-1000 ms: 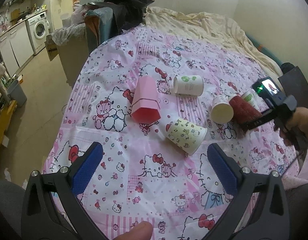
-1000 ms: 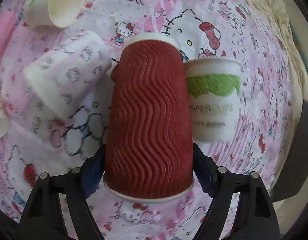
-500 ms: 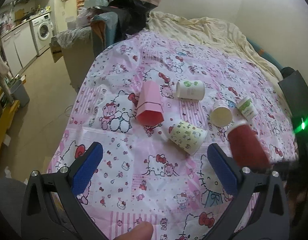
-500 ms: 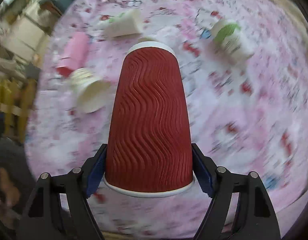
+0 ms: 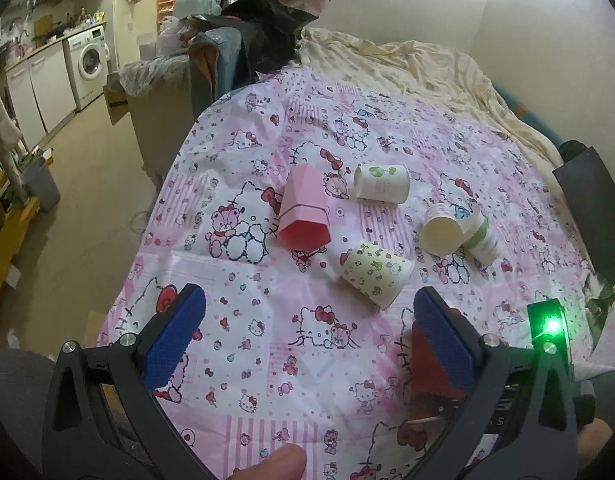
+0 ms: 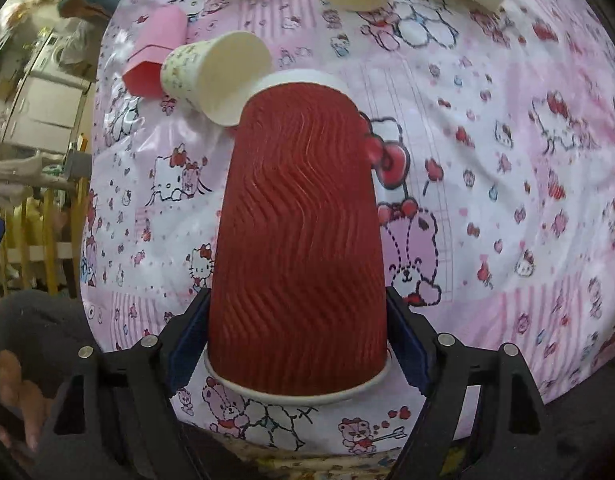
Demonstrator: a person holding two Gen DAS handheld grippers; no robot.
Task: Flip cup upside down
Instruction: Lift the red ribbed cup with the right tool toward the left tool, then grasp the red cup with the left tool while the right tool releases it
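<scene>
Jaws of the right gripper clamp the red cup near its wide rim, base pointing away, a grip that suits setting it mouth-down. The left gripper hovers with jaws wide apart, holding nothing. Below, the patterned cloth carries a pink carton and a yellow-print cup, both lying on their sides.

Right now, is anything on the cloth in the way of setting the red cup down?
Nothing visible: the right hand-held gripper grips the red cup over bare tablecloth. The nearest patterned cup lies farther ahead.
</scene>
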